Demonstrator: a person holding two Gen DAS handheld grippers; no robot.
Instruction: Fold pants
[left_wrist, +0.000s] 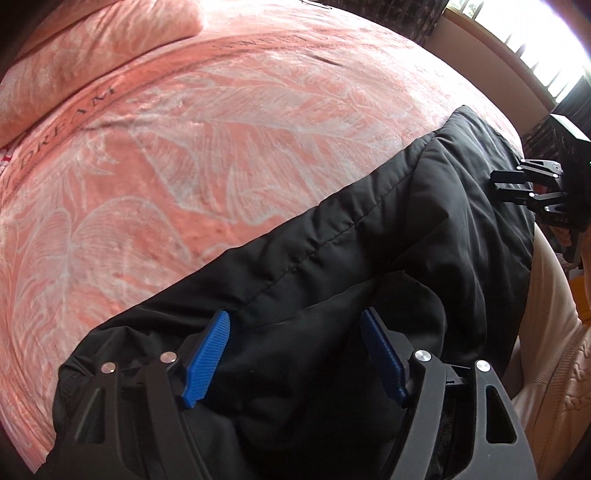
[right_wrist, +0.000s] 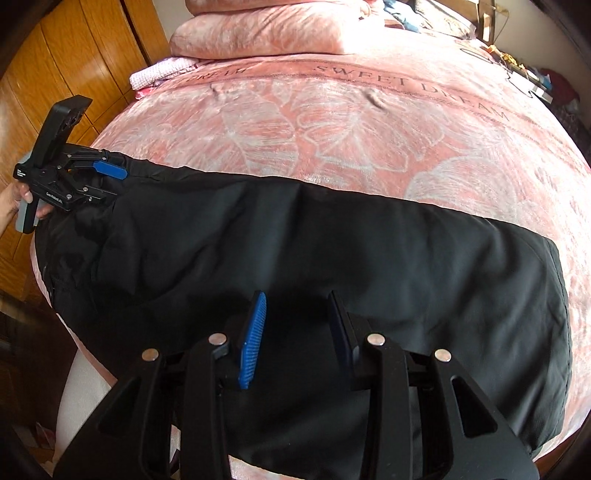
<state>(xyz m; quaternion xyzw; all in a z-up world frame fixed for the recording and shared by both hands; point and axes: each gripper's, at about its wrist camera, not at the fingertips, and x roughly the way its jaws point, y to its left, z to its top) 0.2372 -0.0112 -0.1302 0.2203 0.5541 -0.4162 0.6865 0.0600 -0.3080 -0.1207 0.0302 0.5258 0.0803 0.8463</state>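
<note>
A: Where do the black pants (right_wrist: 295, 251) lie?

B: Lengthwise along the near edge of the pink blanket (right_wrist: 369, 122); left gripper (left_wrist: 295, 354) spread, empty, over one end.

A: And the right gripper (right_wrist: 299, 325)?

B: Partly apart, empty, above the middle; neither clamps cloth.

Pants (right_wrist: 332, 240): smooth, matt black cloth. Blanket (right_wrist: 369, 129) beneath pants: plush pink fleece. Gripper pads (right_wrist: 253, 343): ribbed blue plastic.
</note>
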